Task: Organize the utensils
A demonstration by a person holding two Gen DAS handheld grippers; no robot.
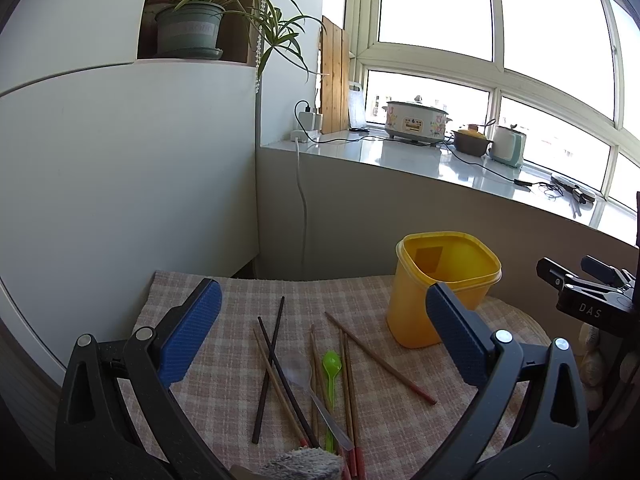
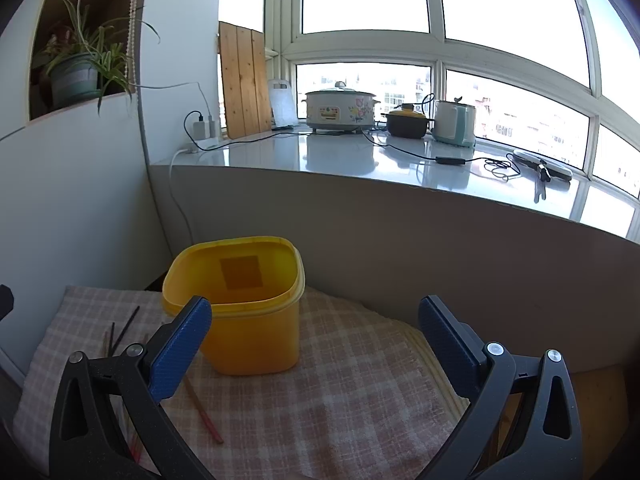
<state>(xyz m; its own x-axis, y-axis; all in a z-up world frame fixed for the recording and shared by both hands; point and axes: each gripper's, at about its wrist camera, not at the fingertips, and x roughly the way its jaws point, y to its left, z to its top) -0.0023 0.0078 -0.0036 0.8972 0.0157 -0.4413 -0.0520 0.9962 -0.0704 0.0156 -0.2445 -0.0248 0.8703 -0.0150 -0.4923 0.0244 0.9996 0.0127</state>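
Note:
A yellow plastic tub [image 1: 444,288] stands empty and upright on a pink checked cloth [image 1: 224,360]. Several brown and black chopsticks [image 1: 272,364], a green plastic spoon [image 1: 331,368] and a clear spoon with a metal handle [image 1: 308,388] lie loose on the cloth to the tub's left. My left gripper [image 1: 324,332] is open and empty, hovering above the utensils. My right gripper [image 2: 316,340] is open and empty, just in front of the tub [image 2: 240,300]. A red-tipped chopstick [image 2: 202,412] lies by its left finger.
A grey wall and a white windowsill counter [image 2: 360,160] rise behind the cloth, holding a cooker [image 2: 340,108], a dark pot and a kettle with cables. A potted plant [image 1: 188,28] sits on a white cabinet at left. The right gripper's body [image 1: 588,300] shows at right.

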